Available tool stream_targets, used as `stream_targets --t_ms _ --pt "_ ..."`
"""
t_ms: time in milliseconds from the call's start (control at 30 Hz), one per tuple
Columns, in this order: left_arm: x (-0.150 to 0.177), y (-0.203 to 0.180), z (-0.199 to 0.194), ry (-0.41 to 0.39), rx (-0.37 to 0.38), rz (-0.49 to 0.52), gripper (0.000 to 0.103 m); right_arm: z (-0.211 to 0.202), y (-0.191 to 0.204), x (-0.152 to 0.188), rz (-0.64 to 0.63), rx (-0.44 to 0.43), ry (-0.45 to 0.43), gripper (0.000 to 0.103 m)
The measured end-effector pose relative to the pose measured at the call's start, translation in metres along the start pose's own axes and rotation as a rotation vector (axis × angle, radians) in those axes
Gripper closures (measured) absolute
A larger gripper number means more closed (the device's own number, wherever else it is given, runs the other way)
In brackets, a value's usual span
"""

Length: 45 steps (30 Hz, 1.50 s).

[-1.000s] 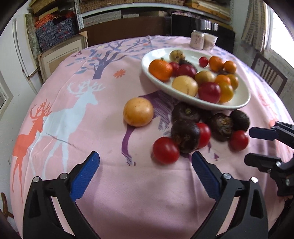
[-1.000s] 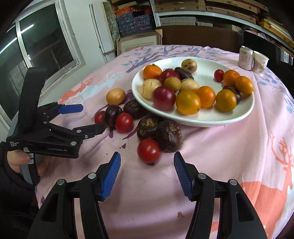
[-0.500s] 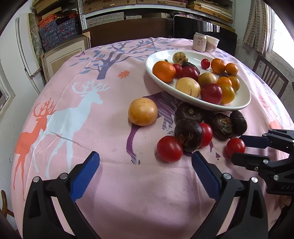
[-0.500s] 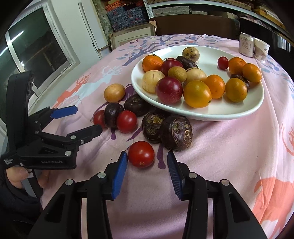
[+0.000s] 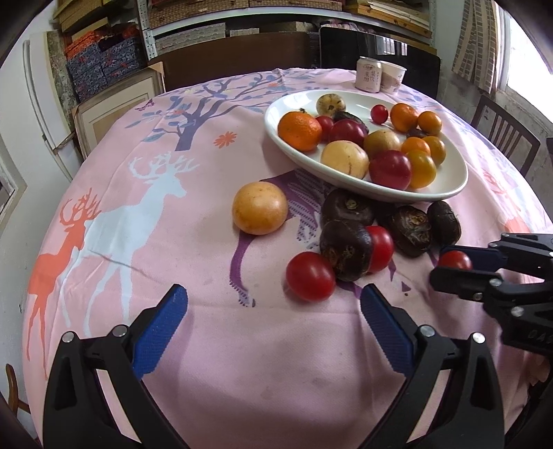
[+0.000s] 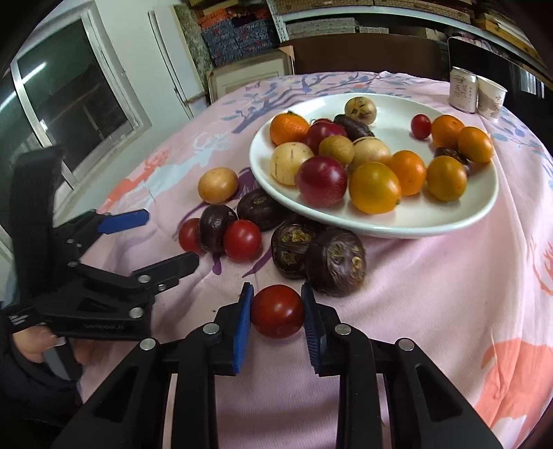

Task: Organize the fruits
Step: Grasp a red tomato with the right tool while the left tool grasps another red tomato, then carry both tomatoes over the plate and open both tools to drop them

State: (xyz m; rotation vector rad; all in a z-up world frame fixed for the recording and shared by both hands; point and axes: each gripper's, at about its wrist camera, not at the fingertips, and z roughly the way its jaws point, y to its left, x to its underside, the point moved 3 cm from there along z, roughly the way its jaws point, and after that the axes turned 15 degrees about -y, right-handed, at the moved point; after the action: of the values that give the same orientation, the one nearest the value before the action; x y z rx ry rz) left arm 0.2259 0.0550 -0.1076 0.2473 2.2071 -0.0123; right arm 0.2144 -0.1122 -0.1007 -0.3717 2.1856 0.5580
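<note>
Small round red tomato (image 6: 277,311) pinched in my right hand-held gripper (image 6: 276,319) on the pink surface (image 6: 432,293), white oval plate (image 6: 449,221) at 12 o'clock, my left hand-held gripper (image 5: 273,324) open.

A round table under a pink deer-print tablecloth (image 5: 145,214) fills the room. Behind it, shelves (image 5: 193,20) hold patterned boxes (image 5: 100,62) and woven baskets. A wooden chair (image 5: 504,134) stands by a bright curtained window (image 5: 518,45); an aluminium-framed window (image 6: 69,93) looks dark.
</note>
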Motion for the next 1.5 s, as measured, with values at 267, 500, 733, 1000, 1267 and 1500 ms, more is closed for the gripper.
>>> stream_targets --t_ms 267,500,733,1000,1267,1500 --pt "-0.006 -0.028 0.012 0.016 0.064 0.12 0.042 -0.025 -0.042 0.012 0.146 -0.047 -0.04 0.073" --pt "-0.006 -0.031 0.016 0.015 0.123 0.127 0.049 -0.024 -0.039 0.012 0.133 -0.065 -0.036 0.073" --pt "-0.004 -0.035 0.005 -0.005 0.128 0.129 0.058 -0.026 -0.043 0.013 0.16 -0.075 -0.032 0.073" --pt "0.006 -0.026 -0.009 0.031 0.135 0.075 0.072 -0.024 -0.046 0.013 0.175 -0.078 -0.028 0.073" --pt "0.006 -0.033 -0.017 0.019 0.133 0.075 0.072 -0.025 -0.047 0.013 0.183 -0.075 -0.035 0.073" --pt "-0.006 -0.042 -0.036 -0.043 0.153 0.072 0.072 -0.038 -0.048 0.009 0.184 -0.092 -0.105 0.073"
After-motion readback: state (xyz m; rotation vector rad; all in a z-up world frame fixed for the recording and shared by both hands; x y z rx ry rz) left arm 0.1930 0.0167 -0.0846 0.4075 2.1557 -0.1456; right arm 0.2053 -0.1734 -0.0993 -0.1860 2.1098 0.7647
